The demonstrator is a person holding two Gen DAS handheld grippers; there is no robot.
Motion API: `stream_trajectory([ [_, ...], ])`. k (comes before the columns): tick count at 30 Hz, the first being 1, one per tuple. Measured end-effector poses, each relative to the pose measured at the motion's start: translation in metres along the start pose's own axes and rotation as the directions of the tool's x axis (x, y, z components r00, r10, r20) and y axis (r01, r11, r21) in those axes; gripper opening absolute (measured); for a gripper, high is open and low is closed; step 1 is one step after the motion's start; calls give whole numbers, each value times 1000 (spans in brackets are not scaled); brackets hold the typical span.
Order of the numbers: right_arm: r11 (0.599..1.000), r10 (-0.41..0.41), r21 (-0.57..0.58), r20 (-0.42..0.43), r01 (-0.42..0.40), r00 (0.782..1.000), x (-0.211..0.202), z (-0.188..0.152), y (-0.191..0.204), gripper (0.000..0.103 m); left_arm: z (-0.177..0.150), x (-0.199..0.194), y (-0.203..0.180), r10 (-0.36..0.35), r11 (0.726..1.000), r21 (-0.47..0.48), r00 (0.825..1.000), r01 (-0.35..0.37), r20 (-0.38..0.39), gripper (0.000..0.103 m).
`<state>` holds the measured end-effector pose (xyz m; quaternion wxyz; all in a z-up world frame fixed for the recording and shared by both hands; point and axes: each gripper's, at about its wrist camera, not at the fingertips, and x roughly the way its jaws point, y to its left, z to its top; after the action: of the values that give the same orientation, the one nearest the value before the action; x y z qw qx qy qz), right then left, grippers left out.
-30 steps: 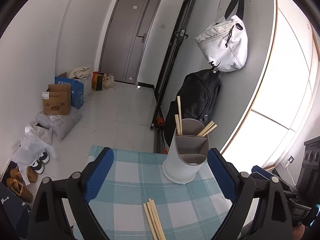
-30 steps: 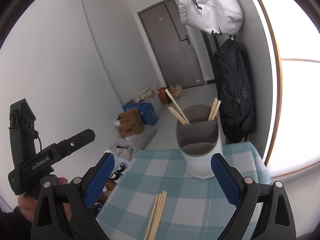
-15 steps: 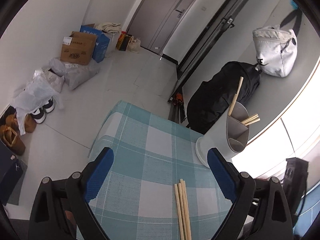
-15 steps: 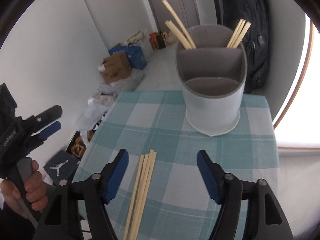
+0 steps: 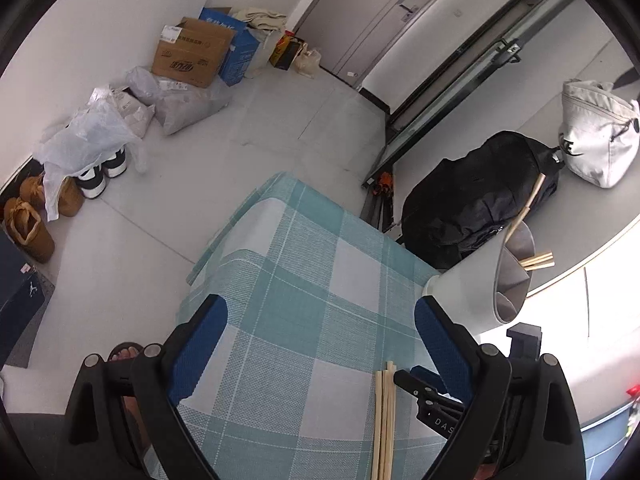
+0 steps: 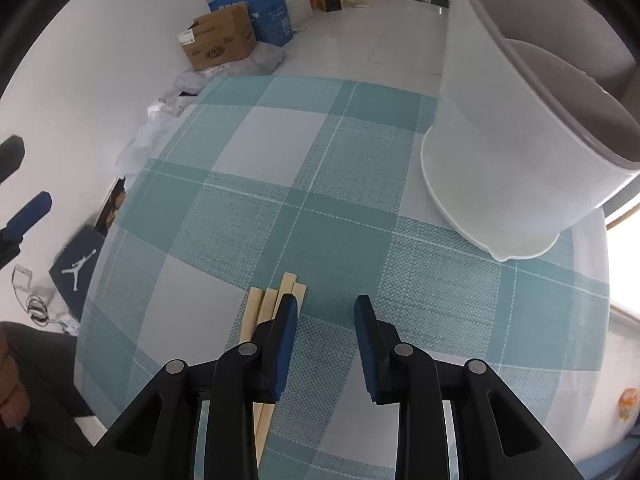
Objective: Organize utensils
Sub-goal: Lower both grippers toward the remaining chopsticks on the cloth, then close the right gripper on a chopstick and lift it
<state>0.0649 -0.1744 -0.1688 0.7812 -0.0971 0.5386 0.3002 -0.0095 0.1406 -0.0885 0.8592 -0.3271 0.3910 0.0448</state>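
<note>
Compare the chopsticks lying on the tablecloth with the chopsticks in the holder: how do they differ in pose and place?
The chopsticks on the tablecloth lie flat, side by side in one bundle; the chopsticks in the holder stand leaning, ends poking above the rim. The loose ones rest on the checked cloth, beside the right claw, whose jaws are closing; those in the holder are split between compartments. Both sets look like plain light wood.

Both grippers angled down, one wide, one narrowing.
Left gripper (image 5: 320, 344) spread fully apart; right gripper (image 6: 326, 312) closing, nothing between its blue pads (image 6: 289, 320).
</note>
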Motion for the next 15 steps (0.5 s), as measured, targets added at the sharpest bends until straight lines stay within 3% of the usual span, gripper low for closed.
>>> stream_trajectory([
  [7,997,-51,-57,-49,49,997,1,8,12,28,4,3,14,3,997,-82,1000,-5,-27,92],
  [10,988,-111,-117,-59,104,992,2,8,25,26,7,2,16,6,995,-101,1000,-8,-21,92],
  [15,992,-98,-90,-95,89,991,4,12,18,25,7,2,16,9,994,-109,1000,-12,-24,92],
])
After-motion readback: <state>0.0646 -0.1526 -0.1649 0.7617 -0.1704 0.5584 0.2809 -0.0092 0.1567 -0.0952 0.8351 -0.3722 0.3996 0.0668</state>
